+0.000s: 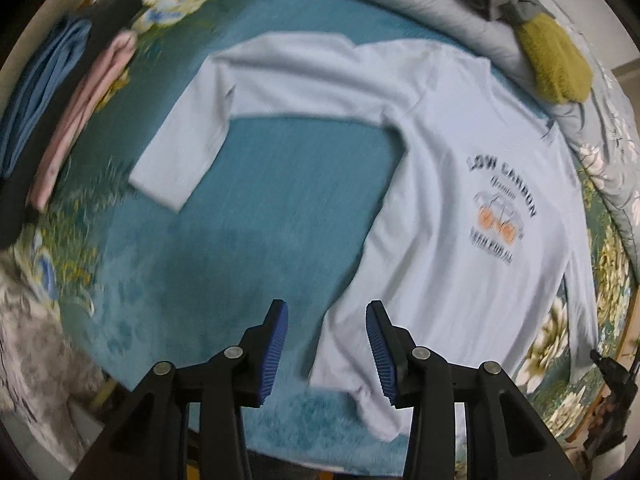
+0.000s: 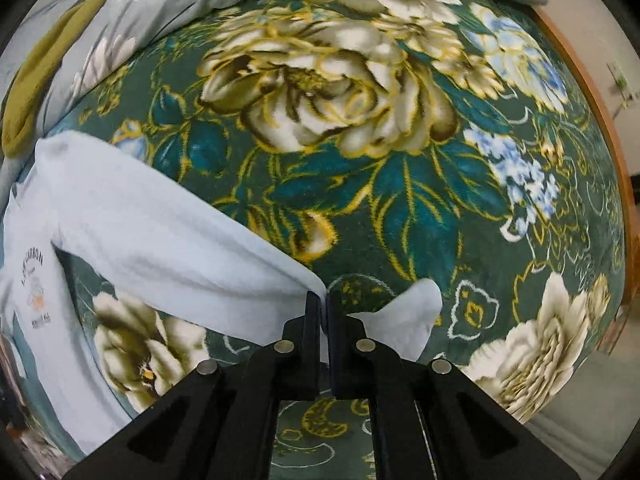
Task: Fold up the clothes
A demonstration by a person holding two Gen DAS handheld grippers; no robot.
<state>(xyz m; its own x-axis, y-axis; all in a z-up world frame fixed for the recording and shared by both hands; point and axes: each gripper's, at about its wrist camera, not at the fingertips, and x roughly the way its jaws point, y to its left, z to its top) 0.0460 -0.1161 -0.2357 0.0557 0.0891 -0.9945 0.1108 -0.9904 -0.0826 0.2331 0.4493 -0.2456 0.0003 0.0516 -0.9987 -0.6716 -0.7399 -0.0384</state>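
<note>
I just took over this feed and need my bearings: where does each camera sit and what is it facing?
Left wrist view: sits on the left gripper, looking down its open jaws at the pale blue long-sleeved shirt spread on the floral blanket; only the black jaw arms and blue pads show.
Right wrist view: sits on the right gripper, looking down at the blanket; its jaws are shut on the shirt's sleeve.
Shared: the same shirt with its LOW CARBON print, the blanket and the olive-yellow cloth.

"LOW CARBON" printed on pale shirt (image 1: 460, 184)
</note>
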